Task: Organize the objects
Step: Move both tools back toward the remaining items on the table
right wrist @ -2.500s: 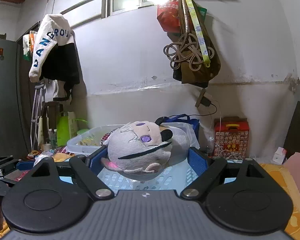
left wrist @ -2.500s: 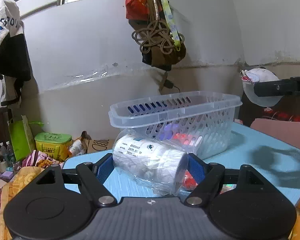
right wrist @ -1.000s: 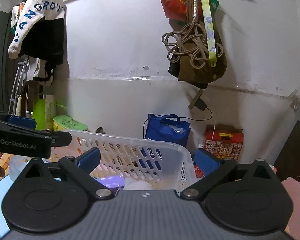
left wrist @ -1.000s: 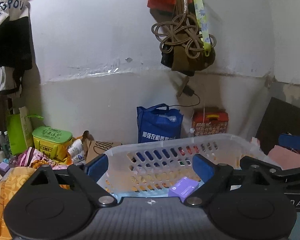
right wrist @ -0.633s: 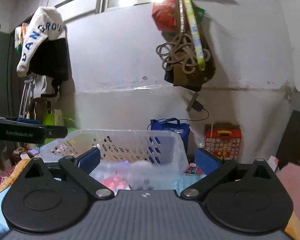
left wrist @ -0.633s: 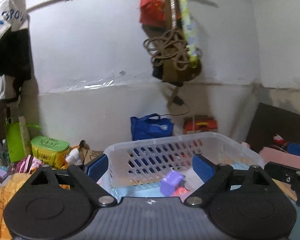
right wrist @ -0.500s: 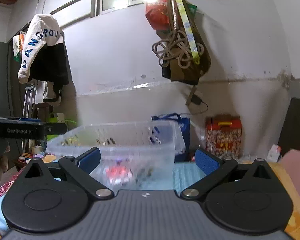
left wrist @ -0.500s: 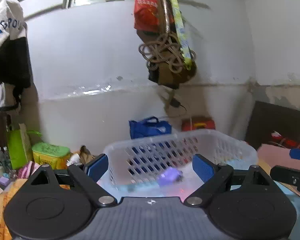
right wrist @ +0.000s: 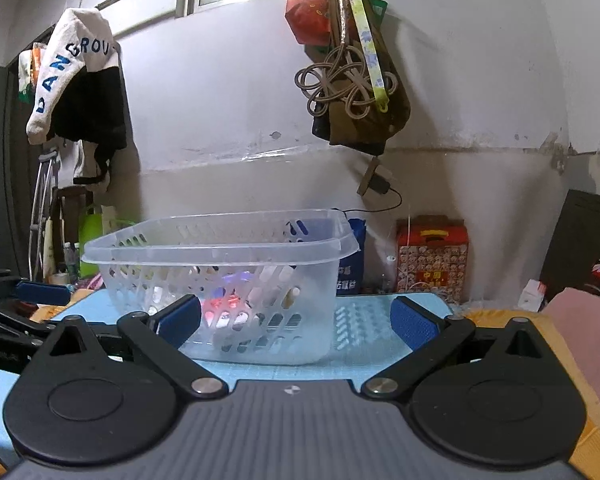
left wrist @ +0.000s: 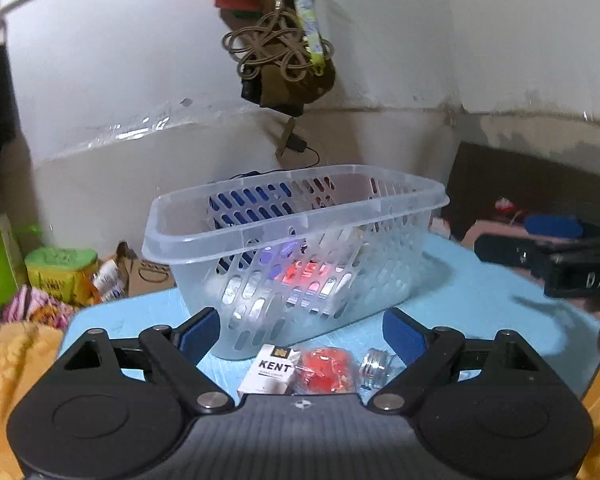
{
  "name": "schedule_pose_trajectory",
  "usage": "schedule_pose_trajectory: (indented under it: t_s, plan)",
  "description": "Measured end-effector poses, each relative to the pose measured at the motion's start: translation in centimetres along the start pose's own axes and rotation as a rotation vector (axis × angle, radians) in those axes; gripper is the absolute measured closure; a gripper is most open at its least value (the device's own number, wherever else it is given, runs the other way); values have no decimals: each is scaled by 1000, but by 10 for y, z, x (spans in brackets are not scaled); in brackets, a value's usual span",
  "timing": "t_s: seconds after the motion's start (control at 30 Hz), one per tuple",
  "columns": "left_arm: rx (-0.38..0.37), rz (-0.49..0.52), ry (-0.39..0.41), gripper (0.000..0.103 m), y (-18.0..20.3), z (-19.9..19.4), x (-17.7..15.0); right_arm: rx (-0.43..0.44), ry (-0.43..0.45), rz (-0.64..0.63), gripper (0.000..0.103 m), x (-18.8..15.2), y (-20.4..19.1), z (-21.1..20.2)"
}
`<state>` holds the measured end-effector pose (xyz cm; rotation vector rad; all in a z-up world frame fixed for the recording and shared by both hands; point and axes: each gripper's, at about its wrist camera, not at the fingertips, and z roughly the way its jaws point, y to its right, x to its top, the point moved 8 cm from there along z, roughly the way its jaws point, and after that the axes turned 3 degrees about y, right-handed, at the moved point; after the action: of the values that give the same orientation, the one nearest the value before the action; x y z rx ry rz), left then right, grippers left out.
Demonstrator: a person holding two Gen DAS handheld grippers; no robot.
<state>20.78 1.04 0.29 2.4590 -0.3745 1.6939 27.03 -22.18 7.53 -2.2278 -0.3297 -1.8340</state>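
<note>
A clear slotted plastic basket (left wrist: 340, 196) stands on the light blue table; it also shows in the right wrist view (right wrist: 228, 250). Purple and red items glow through its side. My left gripper (left wrist: 302, 330) is open and empty, just in front of the basket. Between its fingers on the table lie a white KENT cigarette pack (left wrist: 270, 370), a red crinkly packet (left wrist: 326, 368) and a small metal screw cap (left wrist: 374, 364). My right gripper (right wrist: 296, 316) is open and empty, facing the basket's near wall. The right gripper also shows at the right in the left wrist view (left wrist: 548, 258).
The light blue table (left wrist: 480, 304) ends close behind the basket. Beyond it are a white wall, a blue bag (right wrist: 350, 276), a red box (right wrist: 432, 258) and floor clutter at the left (left wrist: 60, 268). Bags and cord hang on the wall (right wrist: 348, 68). A pink cloth (right wrist: 580, 320) lies at the right.
The left gripper let go of the wrapped white roll and the right gripper of the plush toy. Both grippers then drew back and dropped lower; small items now show before the left gripper.
</note>
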Motion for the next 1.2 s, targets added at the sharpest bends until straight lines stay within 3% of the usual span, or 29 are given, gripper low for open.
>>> schedule_pose_trajectory:
  t_s: [0.2,0.4,0.63,1.03,1.2]
  plan:
    - [-14,62,-36,11,10,-1,-19,-1,-17,25,0,-5,6,-1]
    - [-87,98,-57,11,25,-10,-36,4,-36,26,0,-9,6,-1]
    - [-133,149,-151,11,37,-7,-58,12,-84,-17,0,-17,-2,4]
    - [-200,163,-140,11,51,-14,-58,20,-101,-5,0,-17,-5,4]
    - [-206,217,-176,12,61,-6,-70,25,-113,-15,0,-19,-7,5]
